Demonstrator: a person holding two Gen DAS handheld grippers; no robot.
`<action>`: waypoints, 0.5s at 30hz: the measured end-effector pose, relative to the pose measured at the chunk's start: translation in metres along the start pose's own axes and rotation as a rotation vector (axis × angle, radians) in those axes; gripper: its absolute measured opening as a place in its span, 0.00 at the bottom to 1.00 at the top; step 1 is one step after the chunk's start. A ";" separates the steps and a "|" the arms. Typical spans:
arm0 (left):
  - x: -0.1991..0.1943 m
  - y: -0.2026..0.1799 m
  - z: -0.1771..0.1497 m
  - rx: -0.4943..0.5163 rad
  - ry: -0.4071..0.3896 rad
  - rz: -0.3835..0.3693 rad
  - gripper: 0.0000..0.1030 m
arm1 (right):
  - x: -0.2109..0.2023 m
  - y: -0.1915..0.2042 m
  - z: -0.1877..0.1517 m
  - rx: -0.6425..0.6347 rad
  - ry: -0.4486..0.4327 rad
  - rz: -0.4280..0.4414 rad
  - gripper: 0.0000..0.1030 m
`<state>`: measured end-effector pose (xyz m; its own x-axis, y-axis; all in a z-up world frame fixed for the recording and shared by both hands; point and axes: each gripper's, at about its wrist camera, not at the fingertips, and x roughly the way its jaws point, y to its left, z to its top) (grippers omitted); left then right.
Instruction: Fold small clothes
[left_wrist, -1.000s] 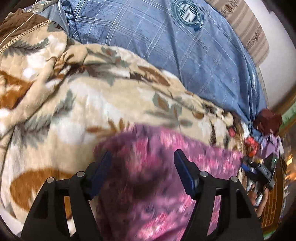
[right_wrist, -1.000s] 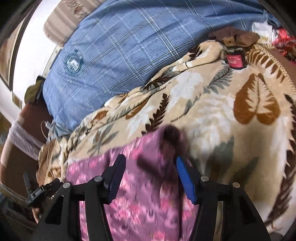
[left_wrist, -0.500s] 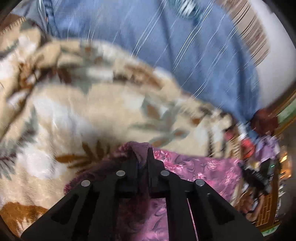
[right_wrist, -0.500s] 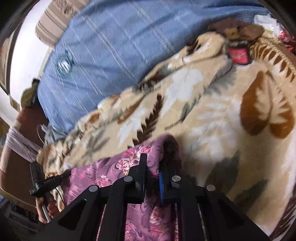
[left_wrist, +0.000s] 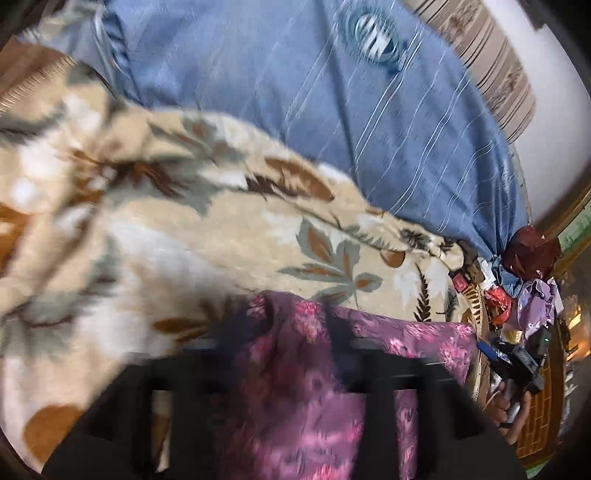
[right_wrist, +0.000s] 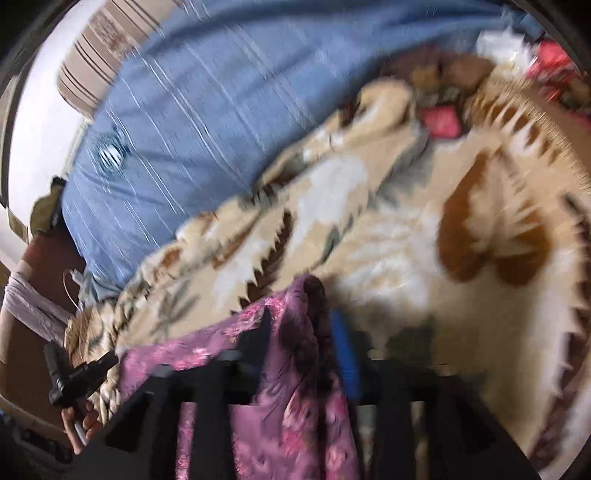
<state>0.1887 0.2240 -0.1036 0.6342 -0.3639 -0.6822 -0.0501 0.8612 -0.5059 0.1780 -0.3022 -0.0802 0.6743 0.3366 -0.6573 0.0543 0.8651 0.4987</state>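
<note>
1. Left wrist view: the left hand-held gripper (left_wrist: 291, 332) is smeared by motion blur. Its two dark fingers stand apart, with a raised fold of the purple floral garment (left_wrist: 295, 387) between them; whether the fingers press the cloth cannot be told.
2. The garment stretches from this hand-held gripper off to its right, lying on a beige leaf-patterned blanket (left_wrist: 184, 229) that spreads ahead and to the left.
3. Beyond the blanket lies a blue striped quilt (left_wrist: 295, 92) with a round emblem. At the far right, the right hand-held gripper (left_wrist: 517, 363) shows small at the garment's other end.
4. Right wrist view: the right hand-held gripper (right_wrist: 303, 332), also blurred, has its fingers parted, one dark and one with a blue pad (right_wrist: 345, 354), and a bunched ridge of the garment (right_wrist: 295, 406) rises between them. Contact with the cloth is not clear.
5. The garment runs leftward from here toward the left hand-held gripper (right_wrist: 79, 373), seen at the lower left edge. The blanket (right_wrist: 406, 229) lies ahead and right, the quilt (right_wrist: 203, 110) farther off.
</note>
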 end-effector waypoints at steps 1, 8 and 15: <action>-0.010 0.002 -0.005 -0.013 -0.021 0.014 0.65 | -0.013 -0.001 -0.005 0.004 -0.012 0.029 0.66; -0.007 0.049 -0.044 -0.173 0.107 0.025 0.65 | 0.012 -0.016 -0.028 0.067 0.146 0.098 0.68; 0.021 0.045 -0.030 -0.195 0.163 -0.004 0.66 | 0.062 -0.016 -0.014 0.061 0.266 0.094 0.68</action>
<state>0.1762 0.2442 -0.1561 0.5024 -0.4337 -0.7480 -0.2059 0.7802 -0.5906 0.2091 -0.2900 -0.1368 0.4619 0.5069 -0.7278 0.0503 0.8043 0.5921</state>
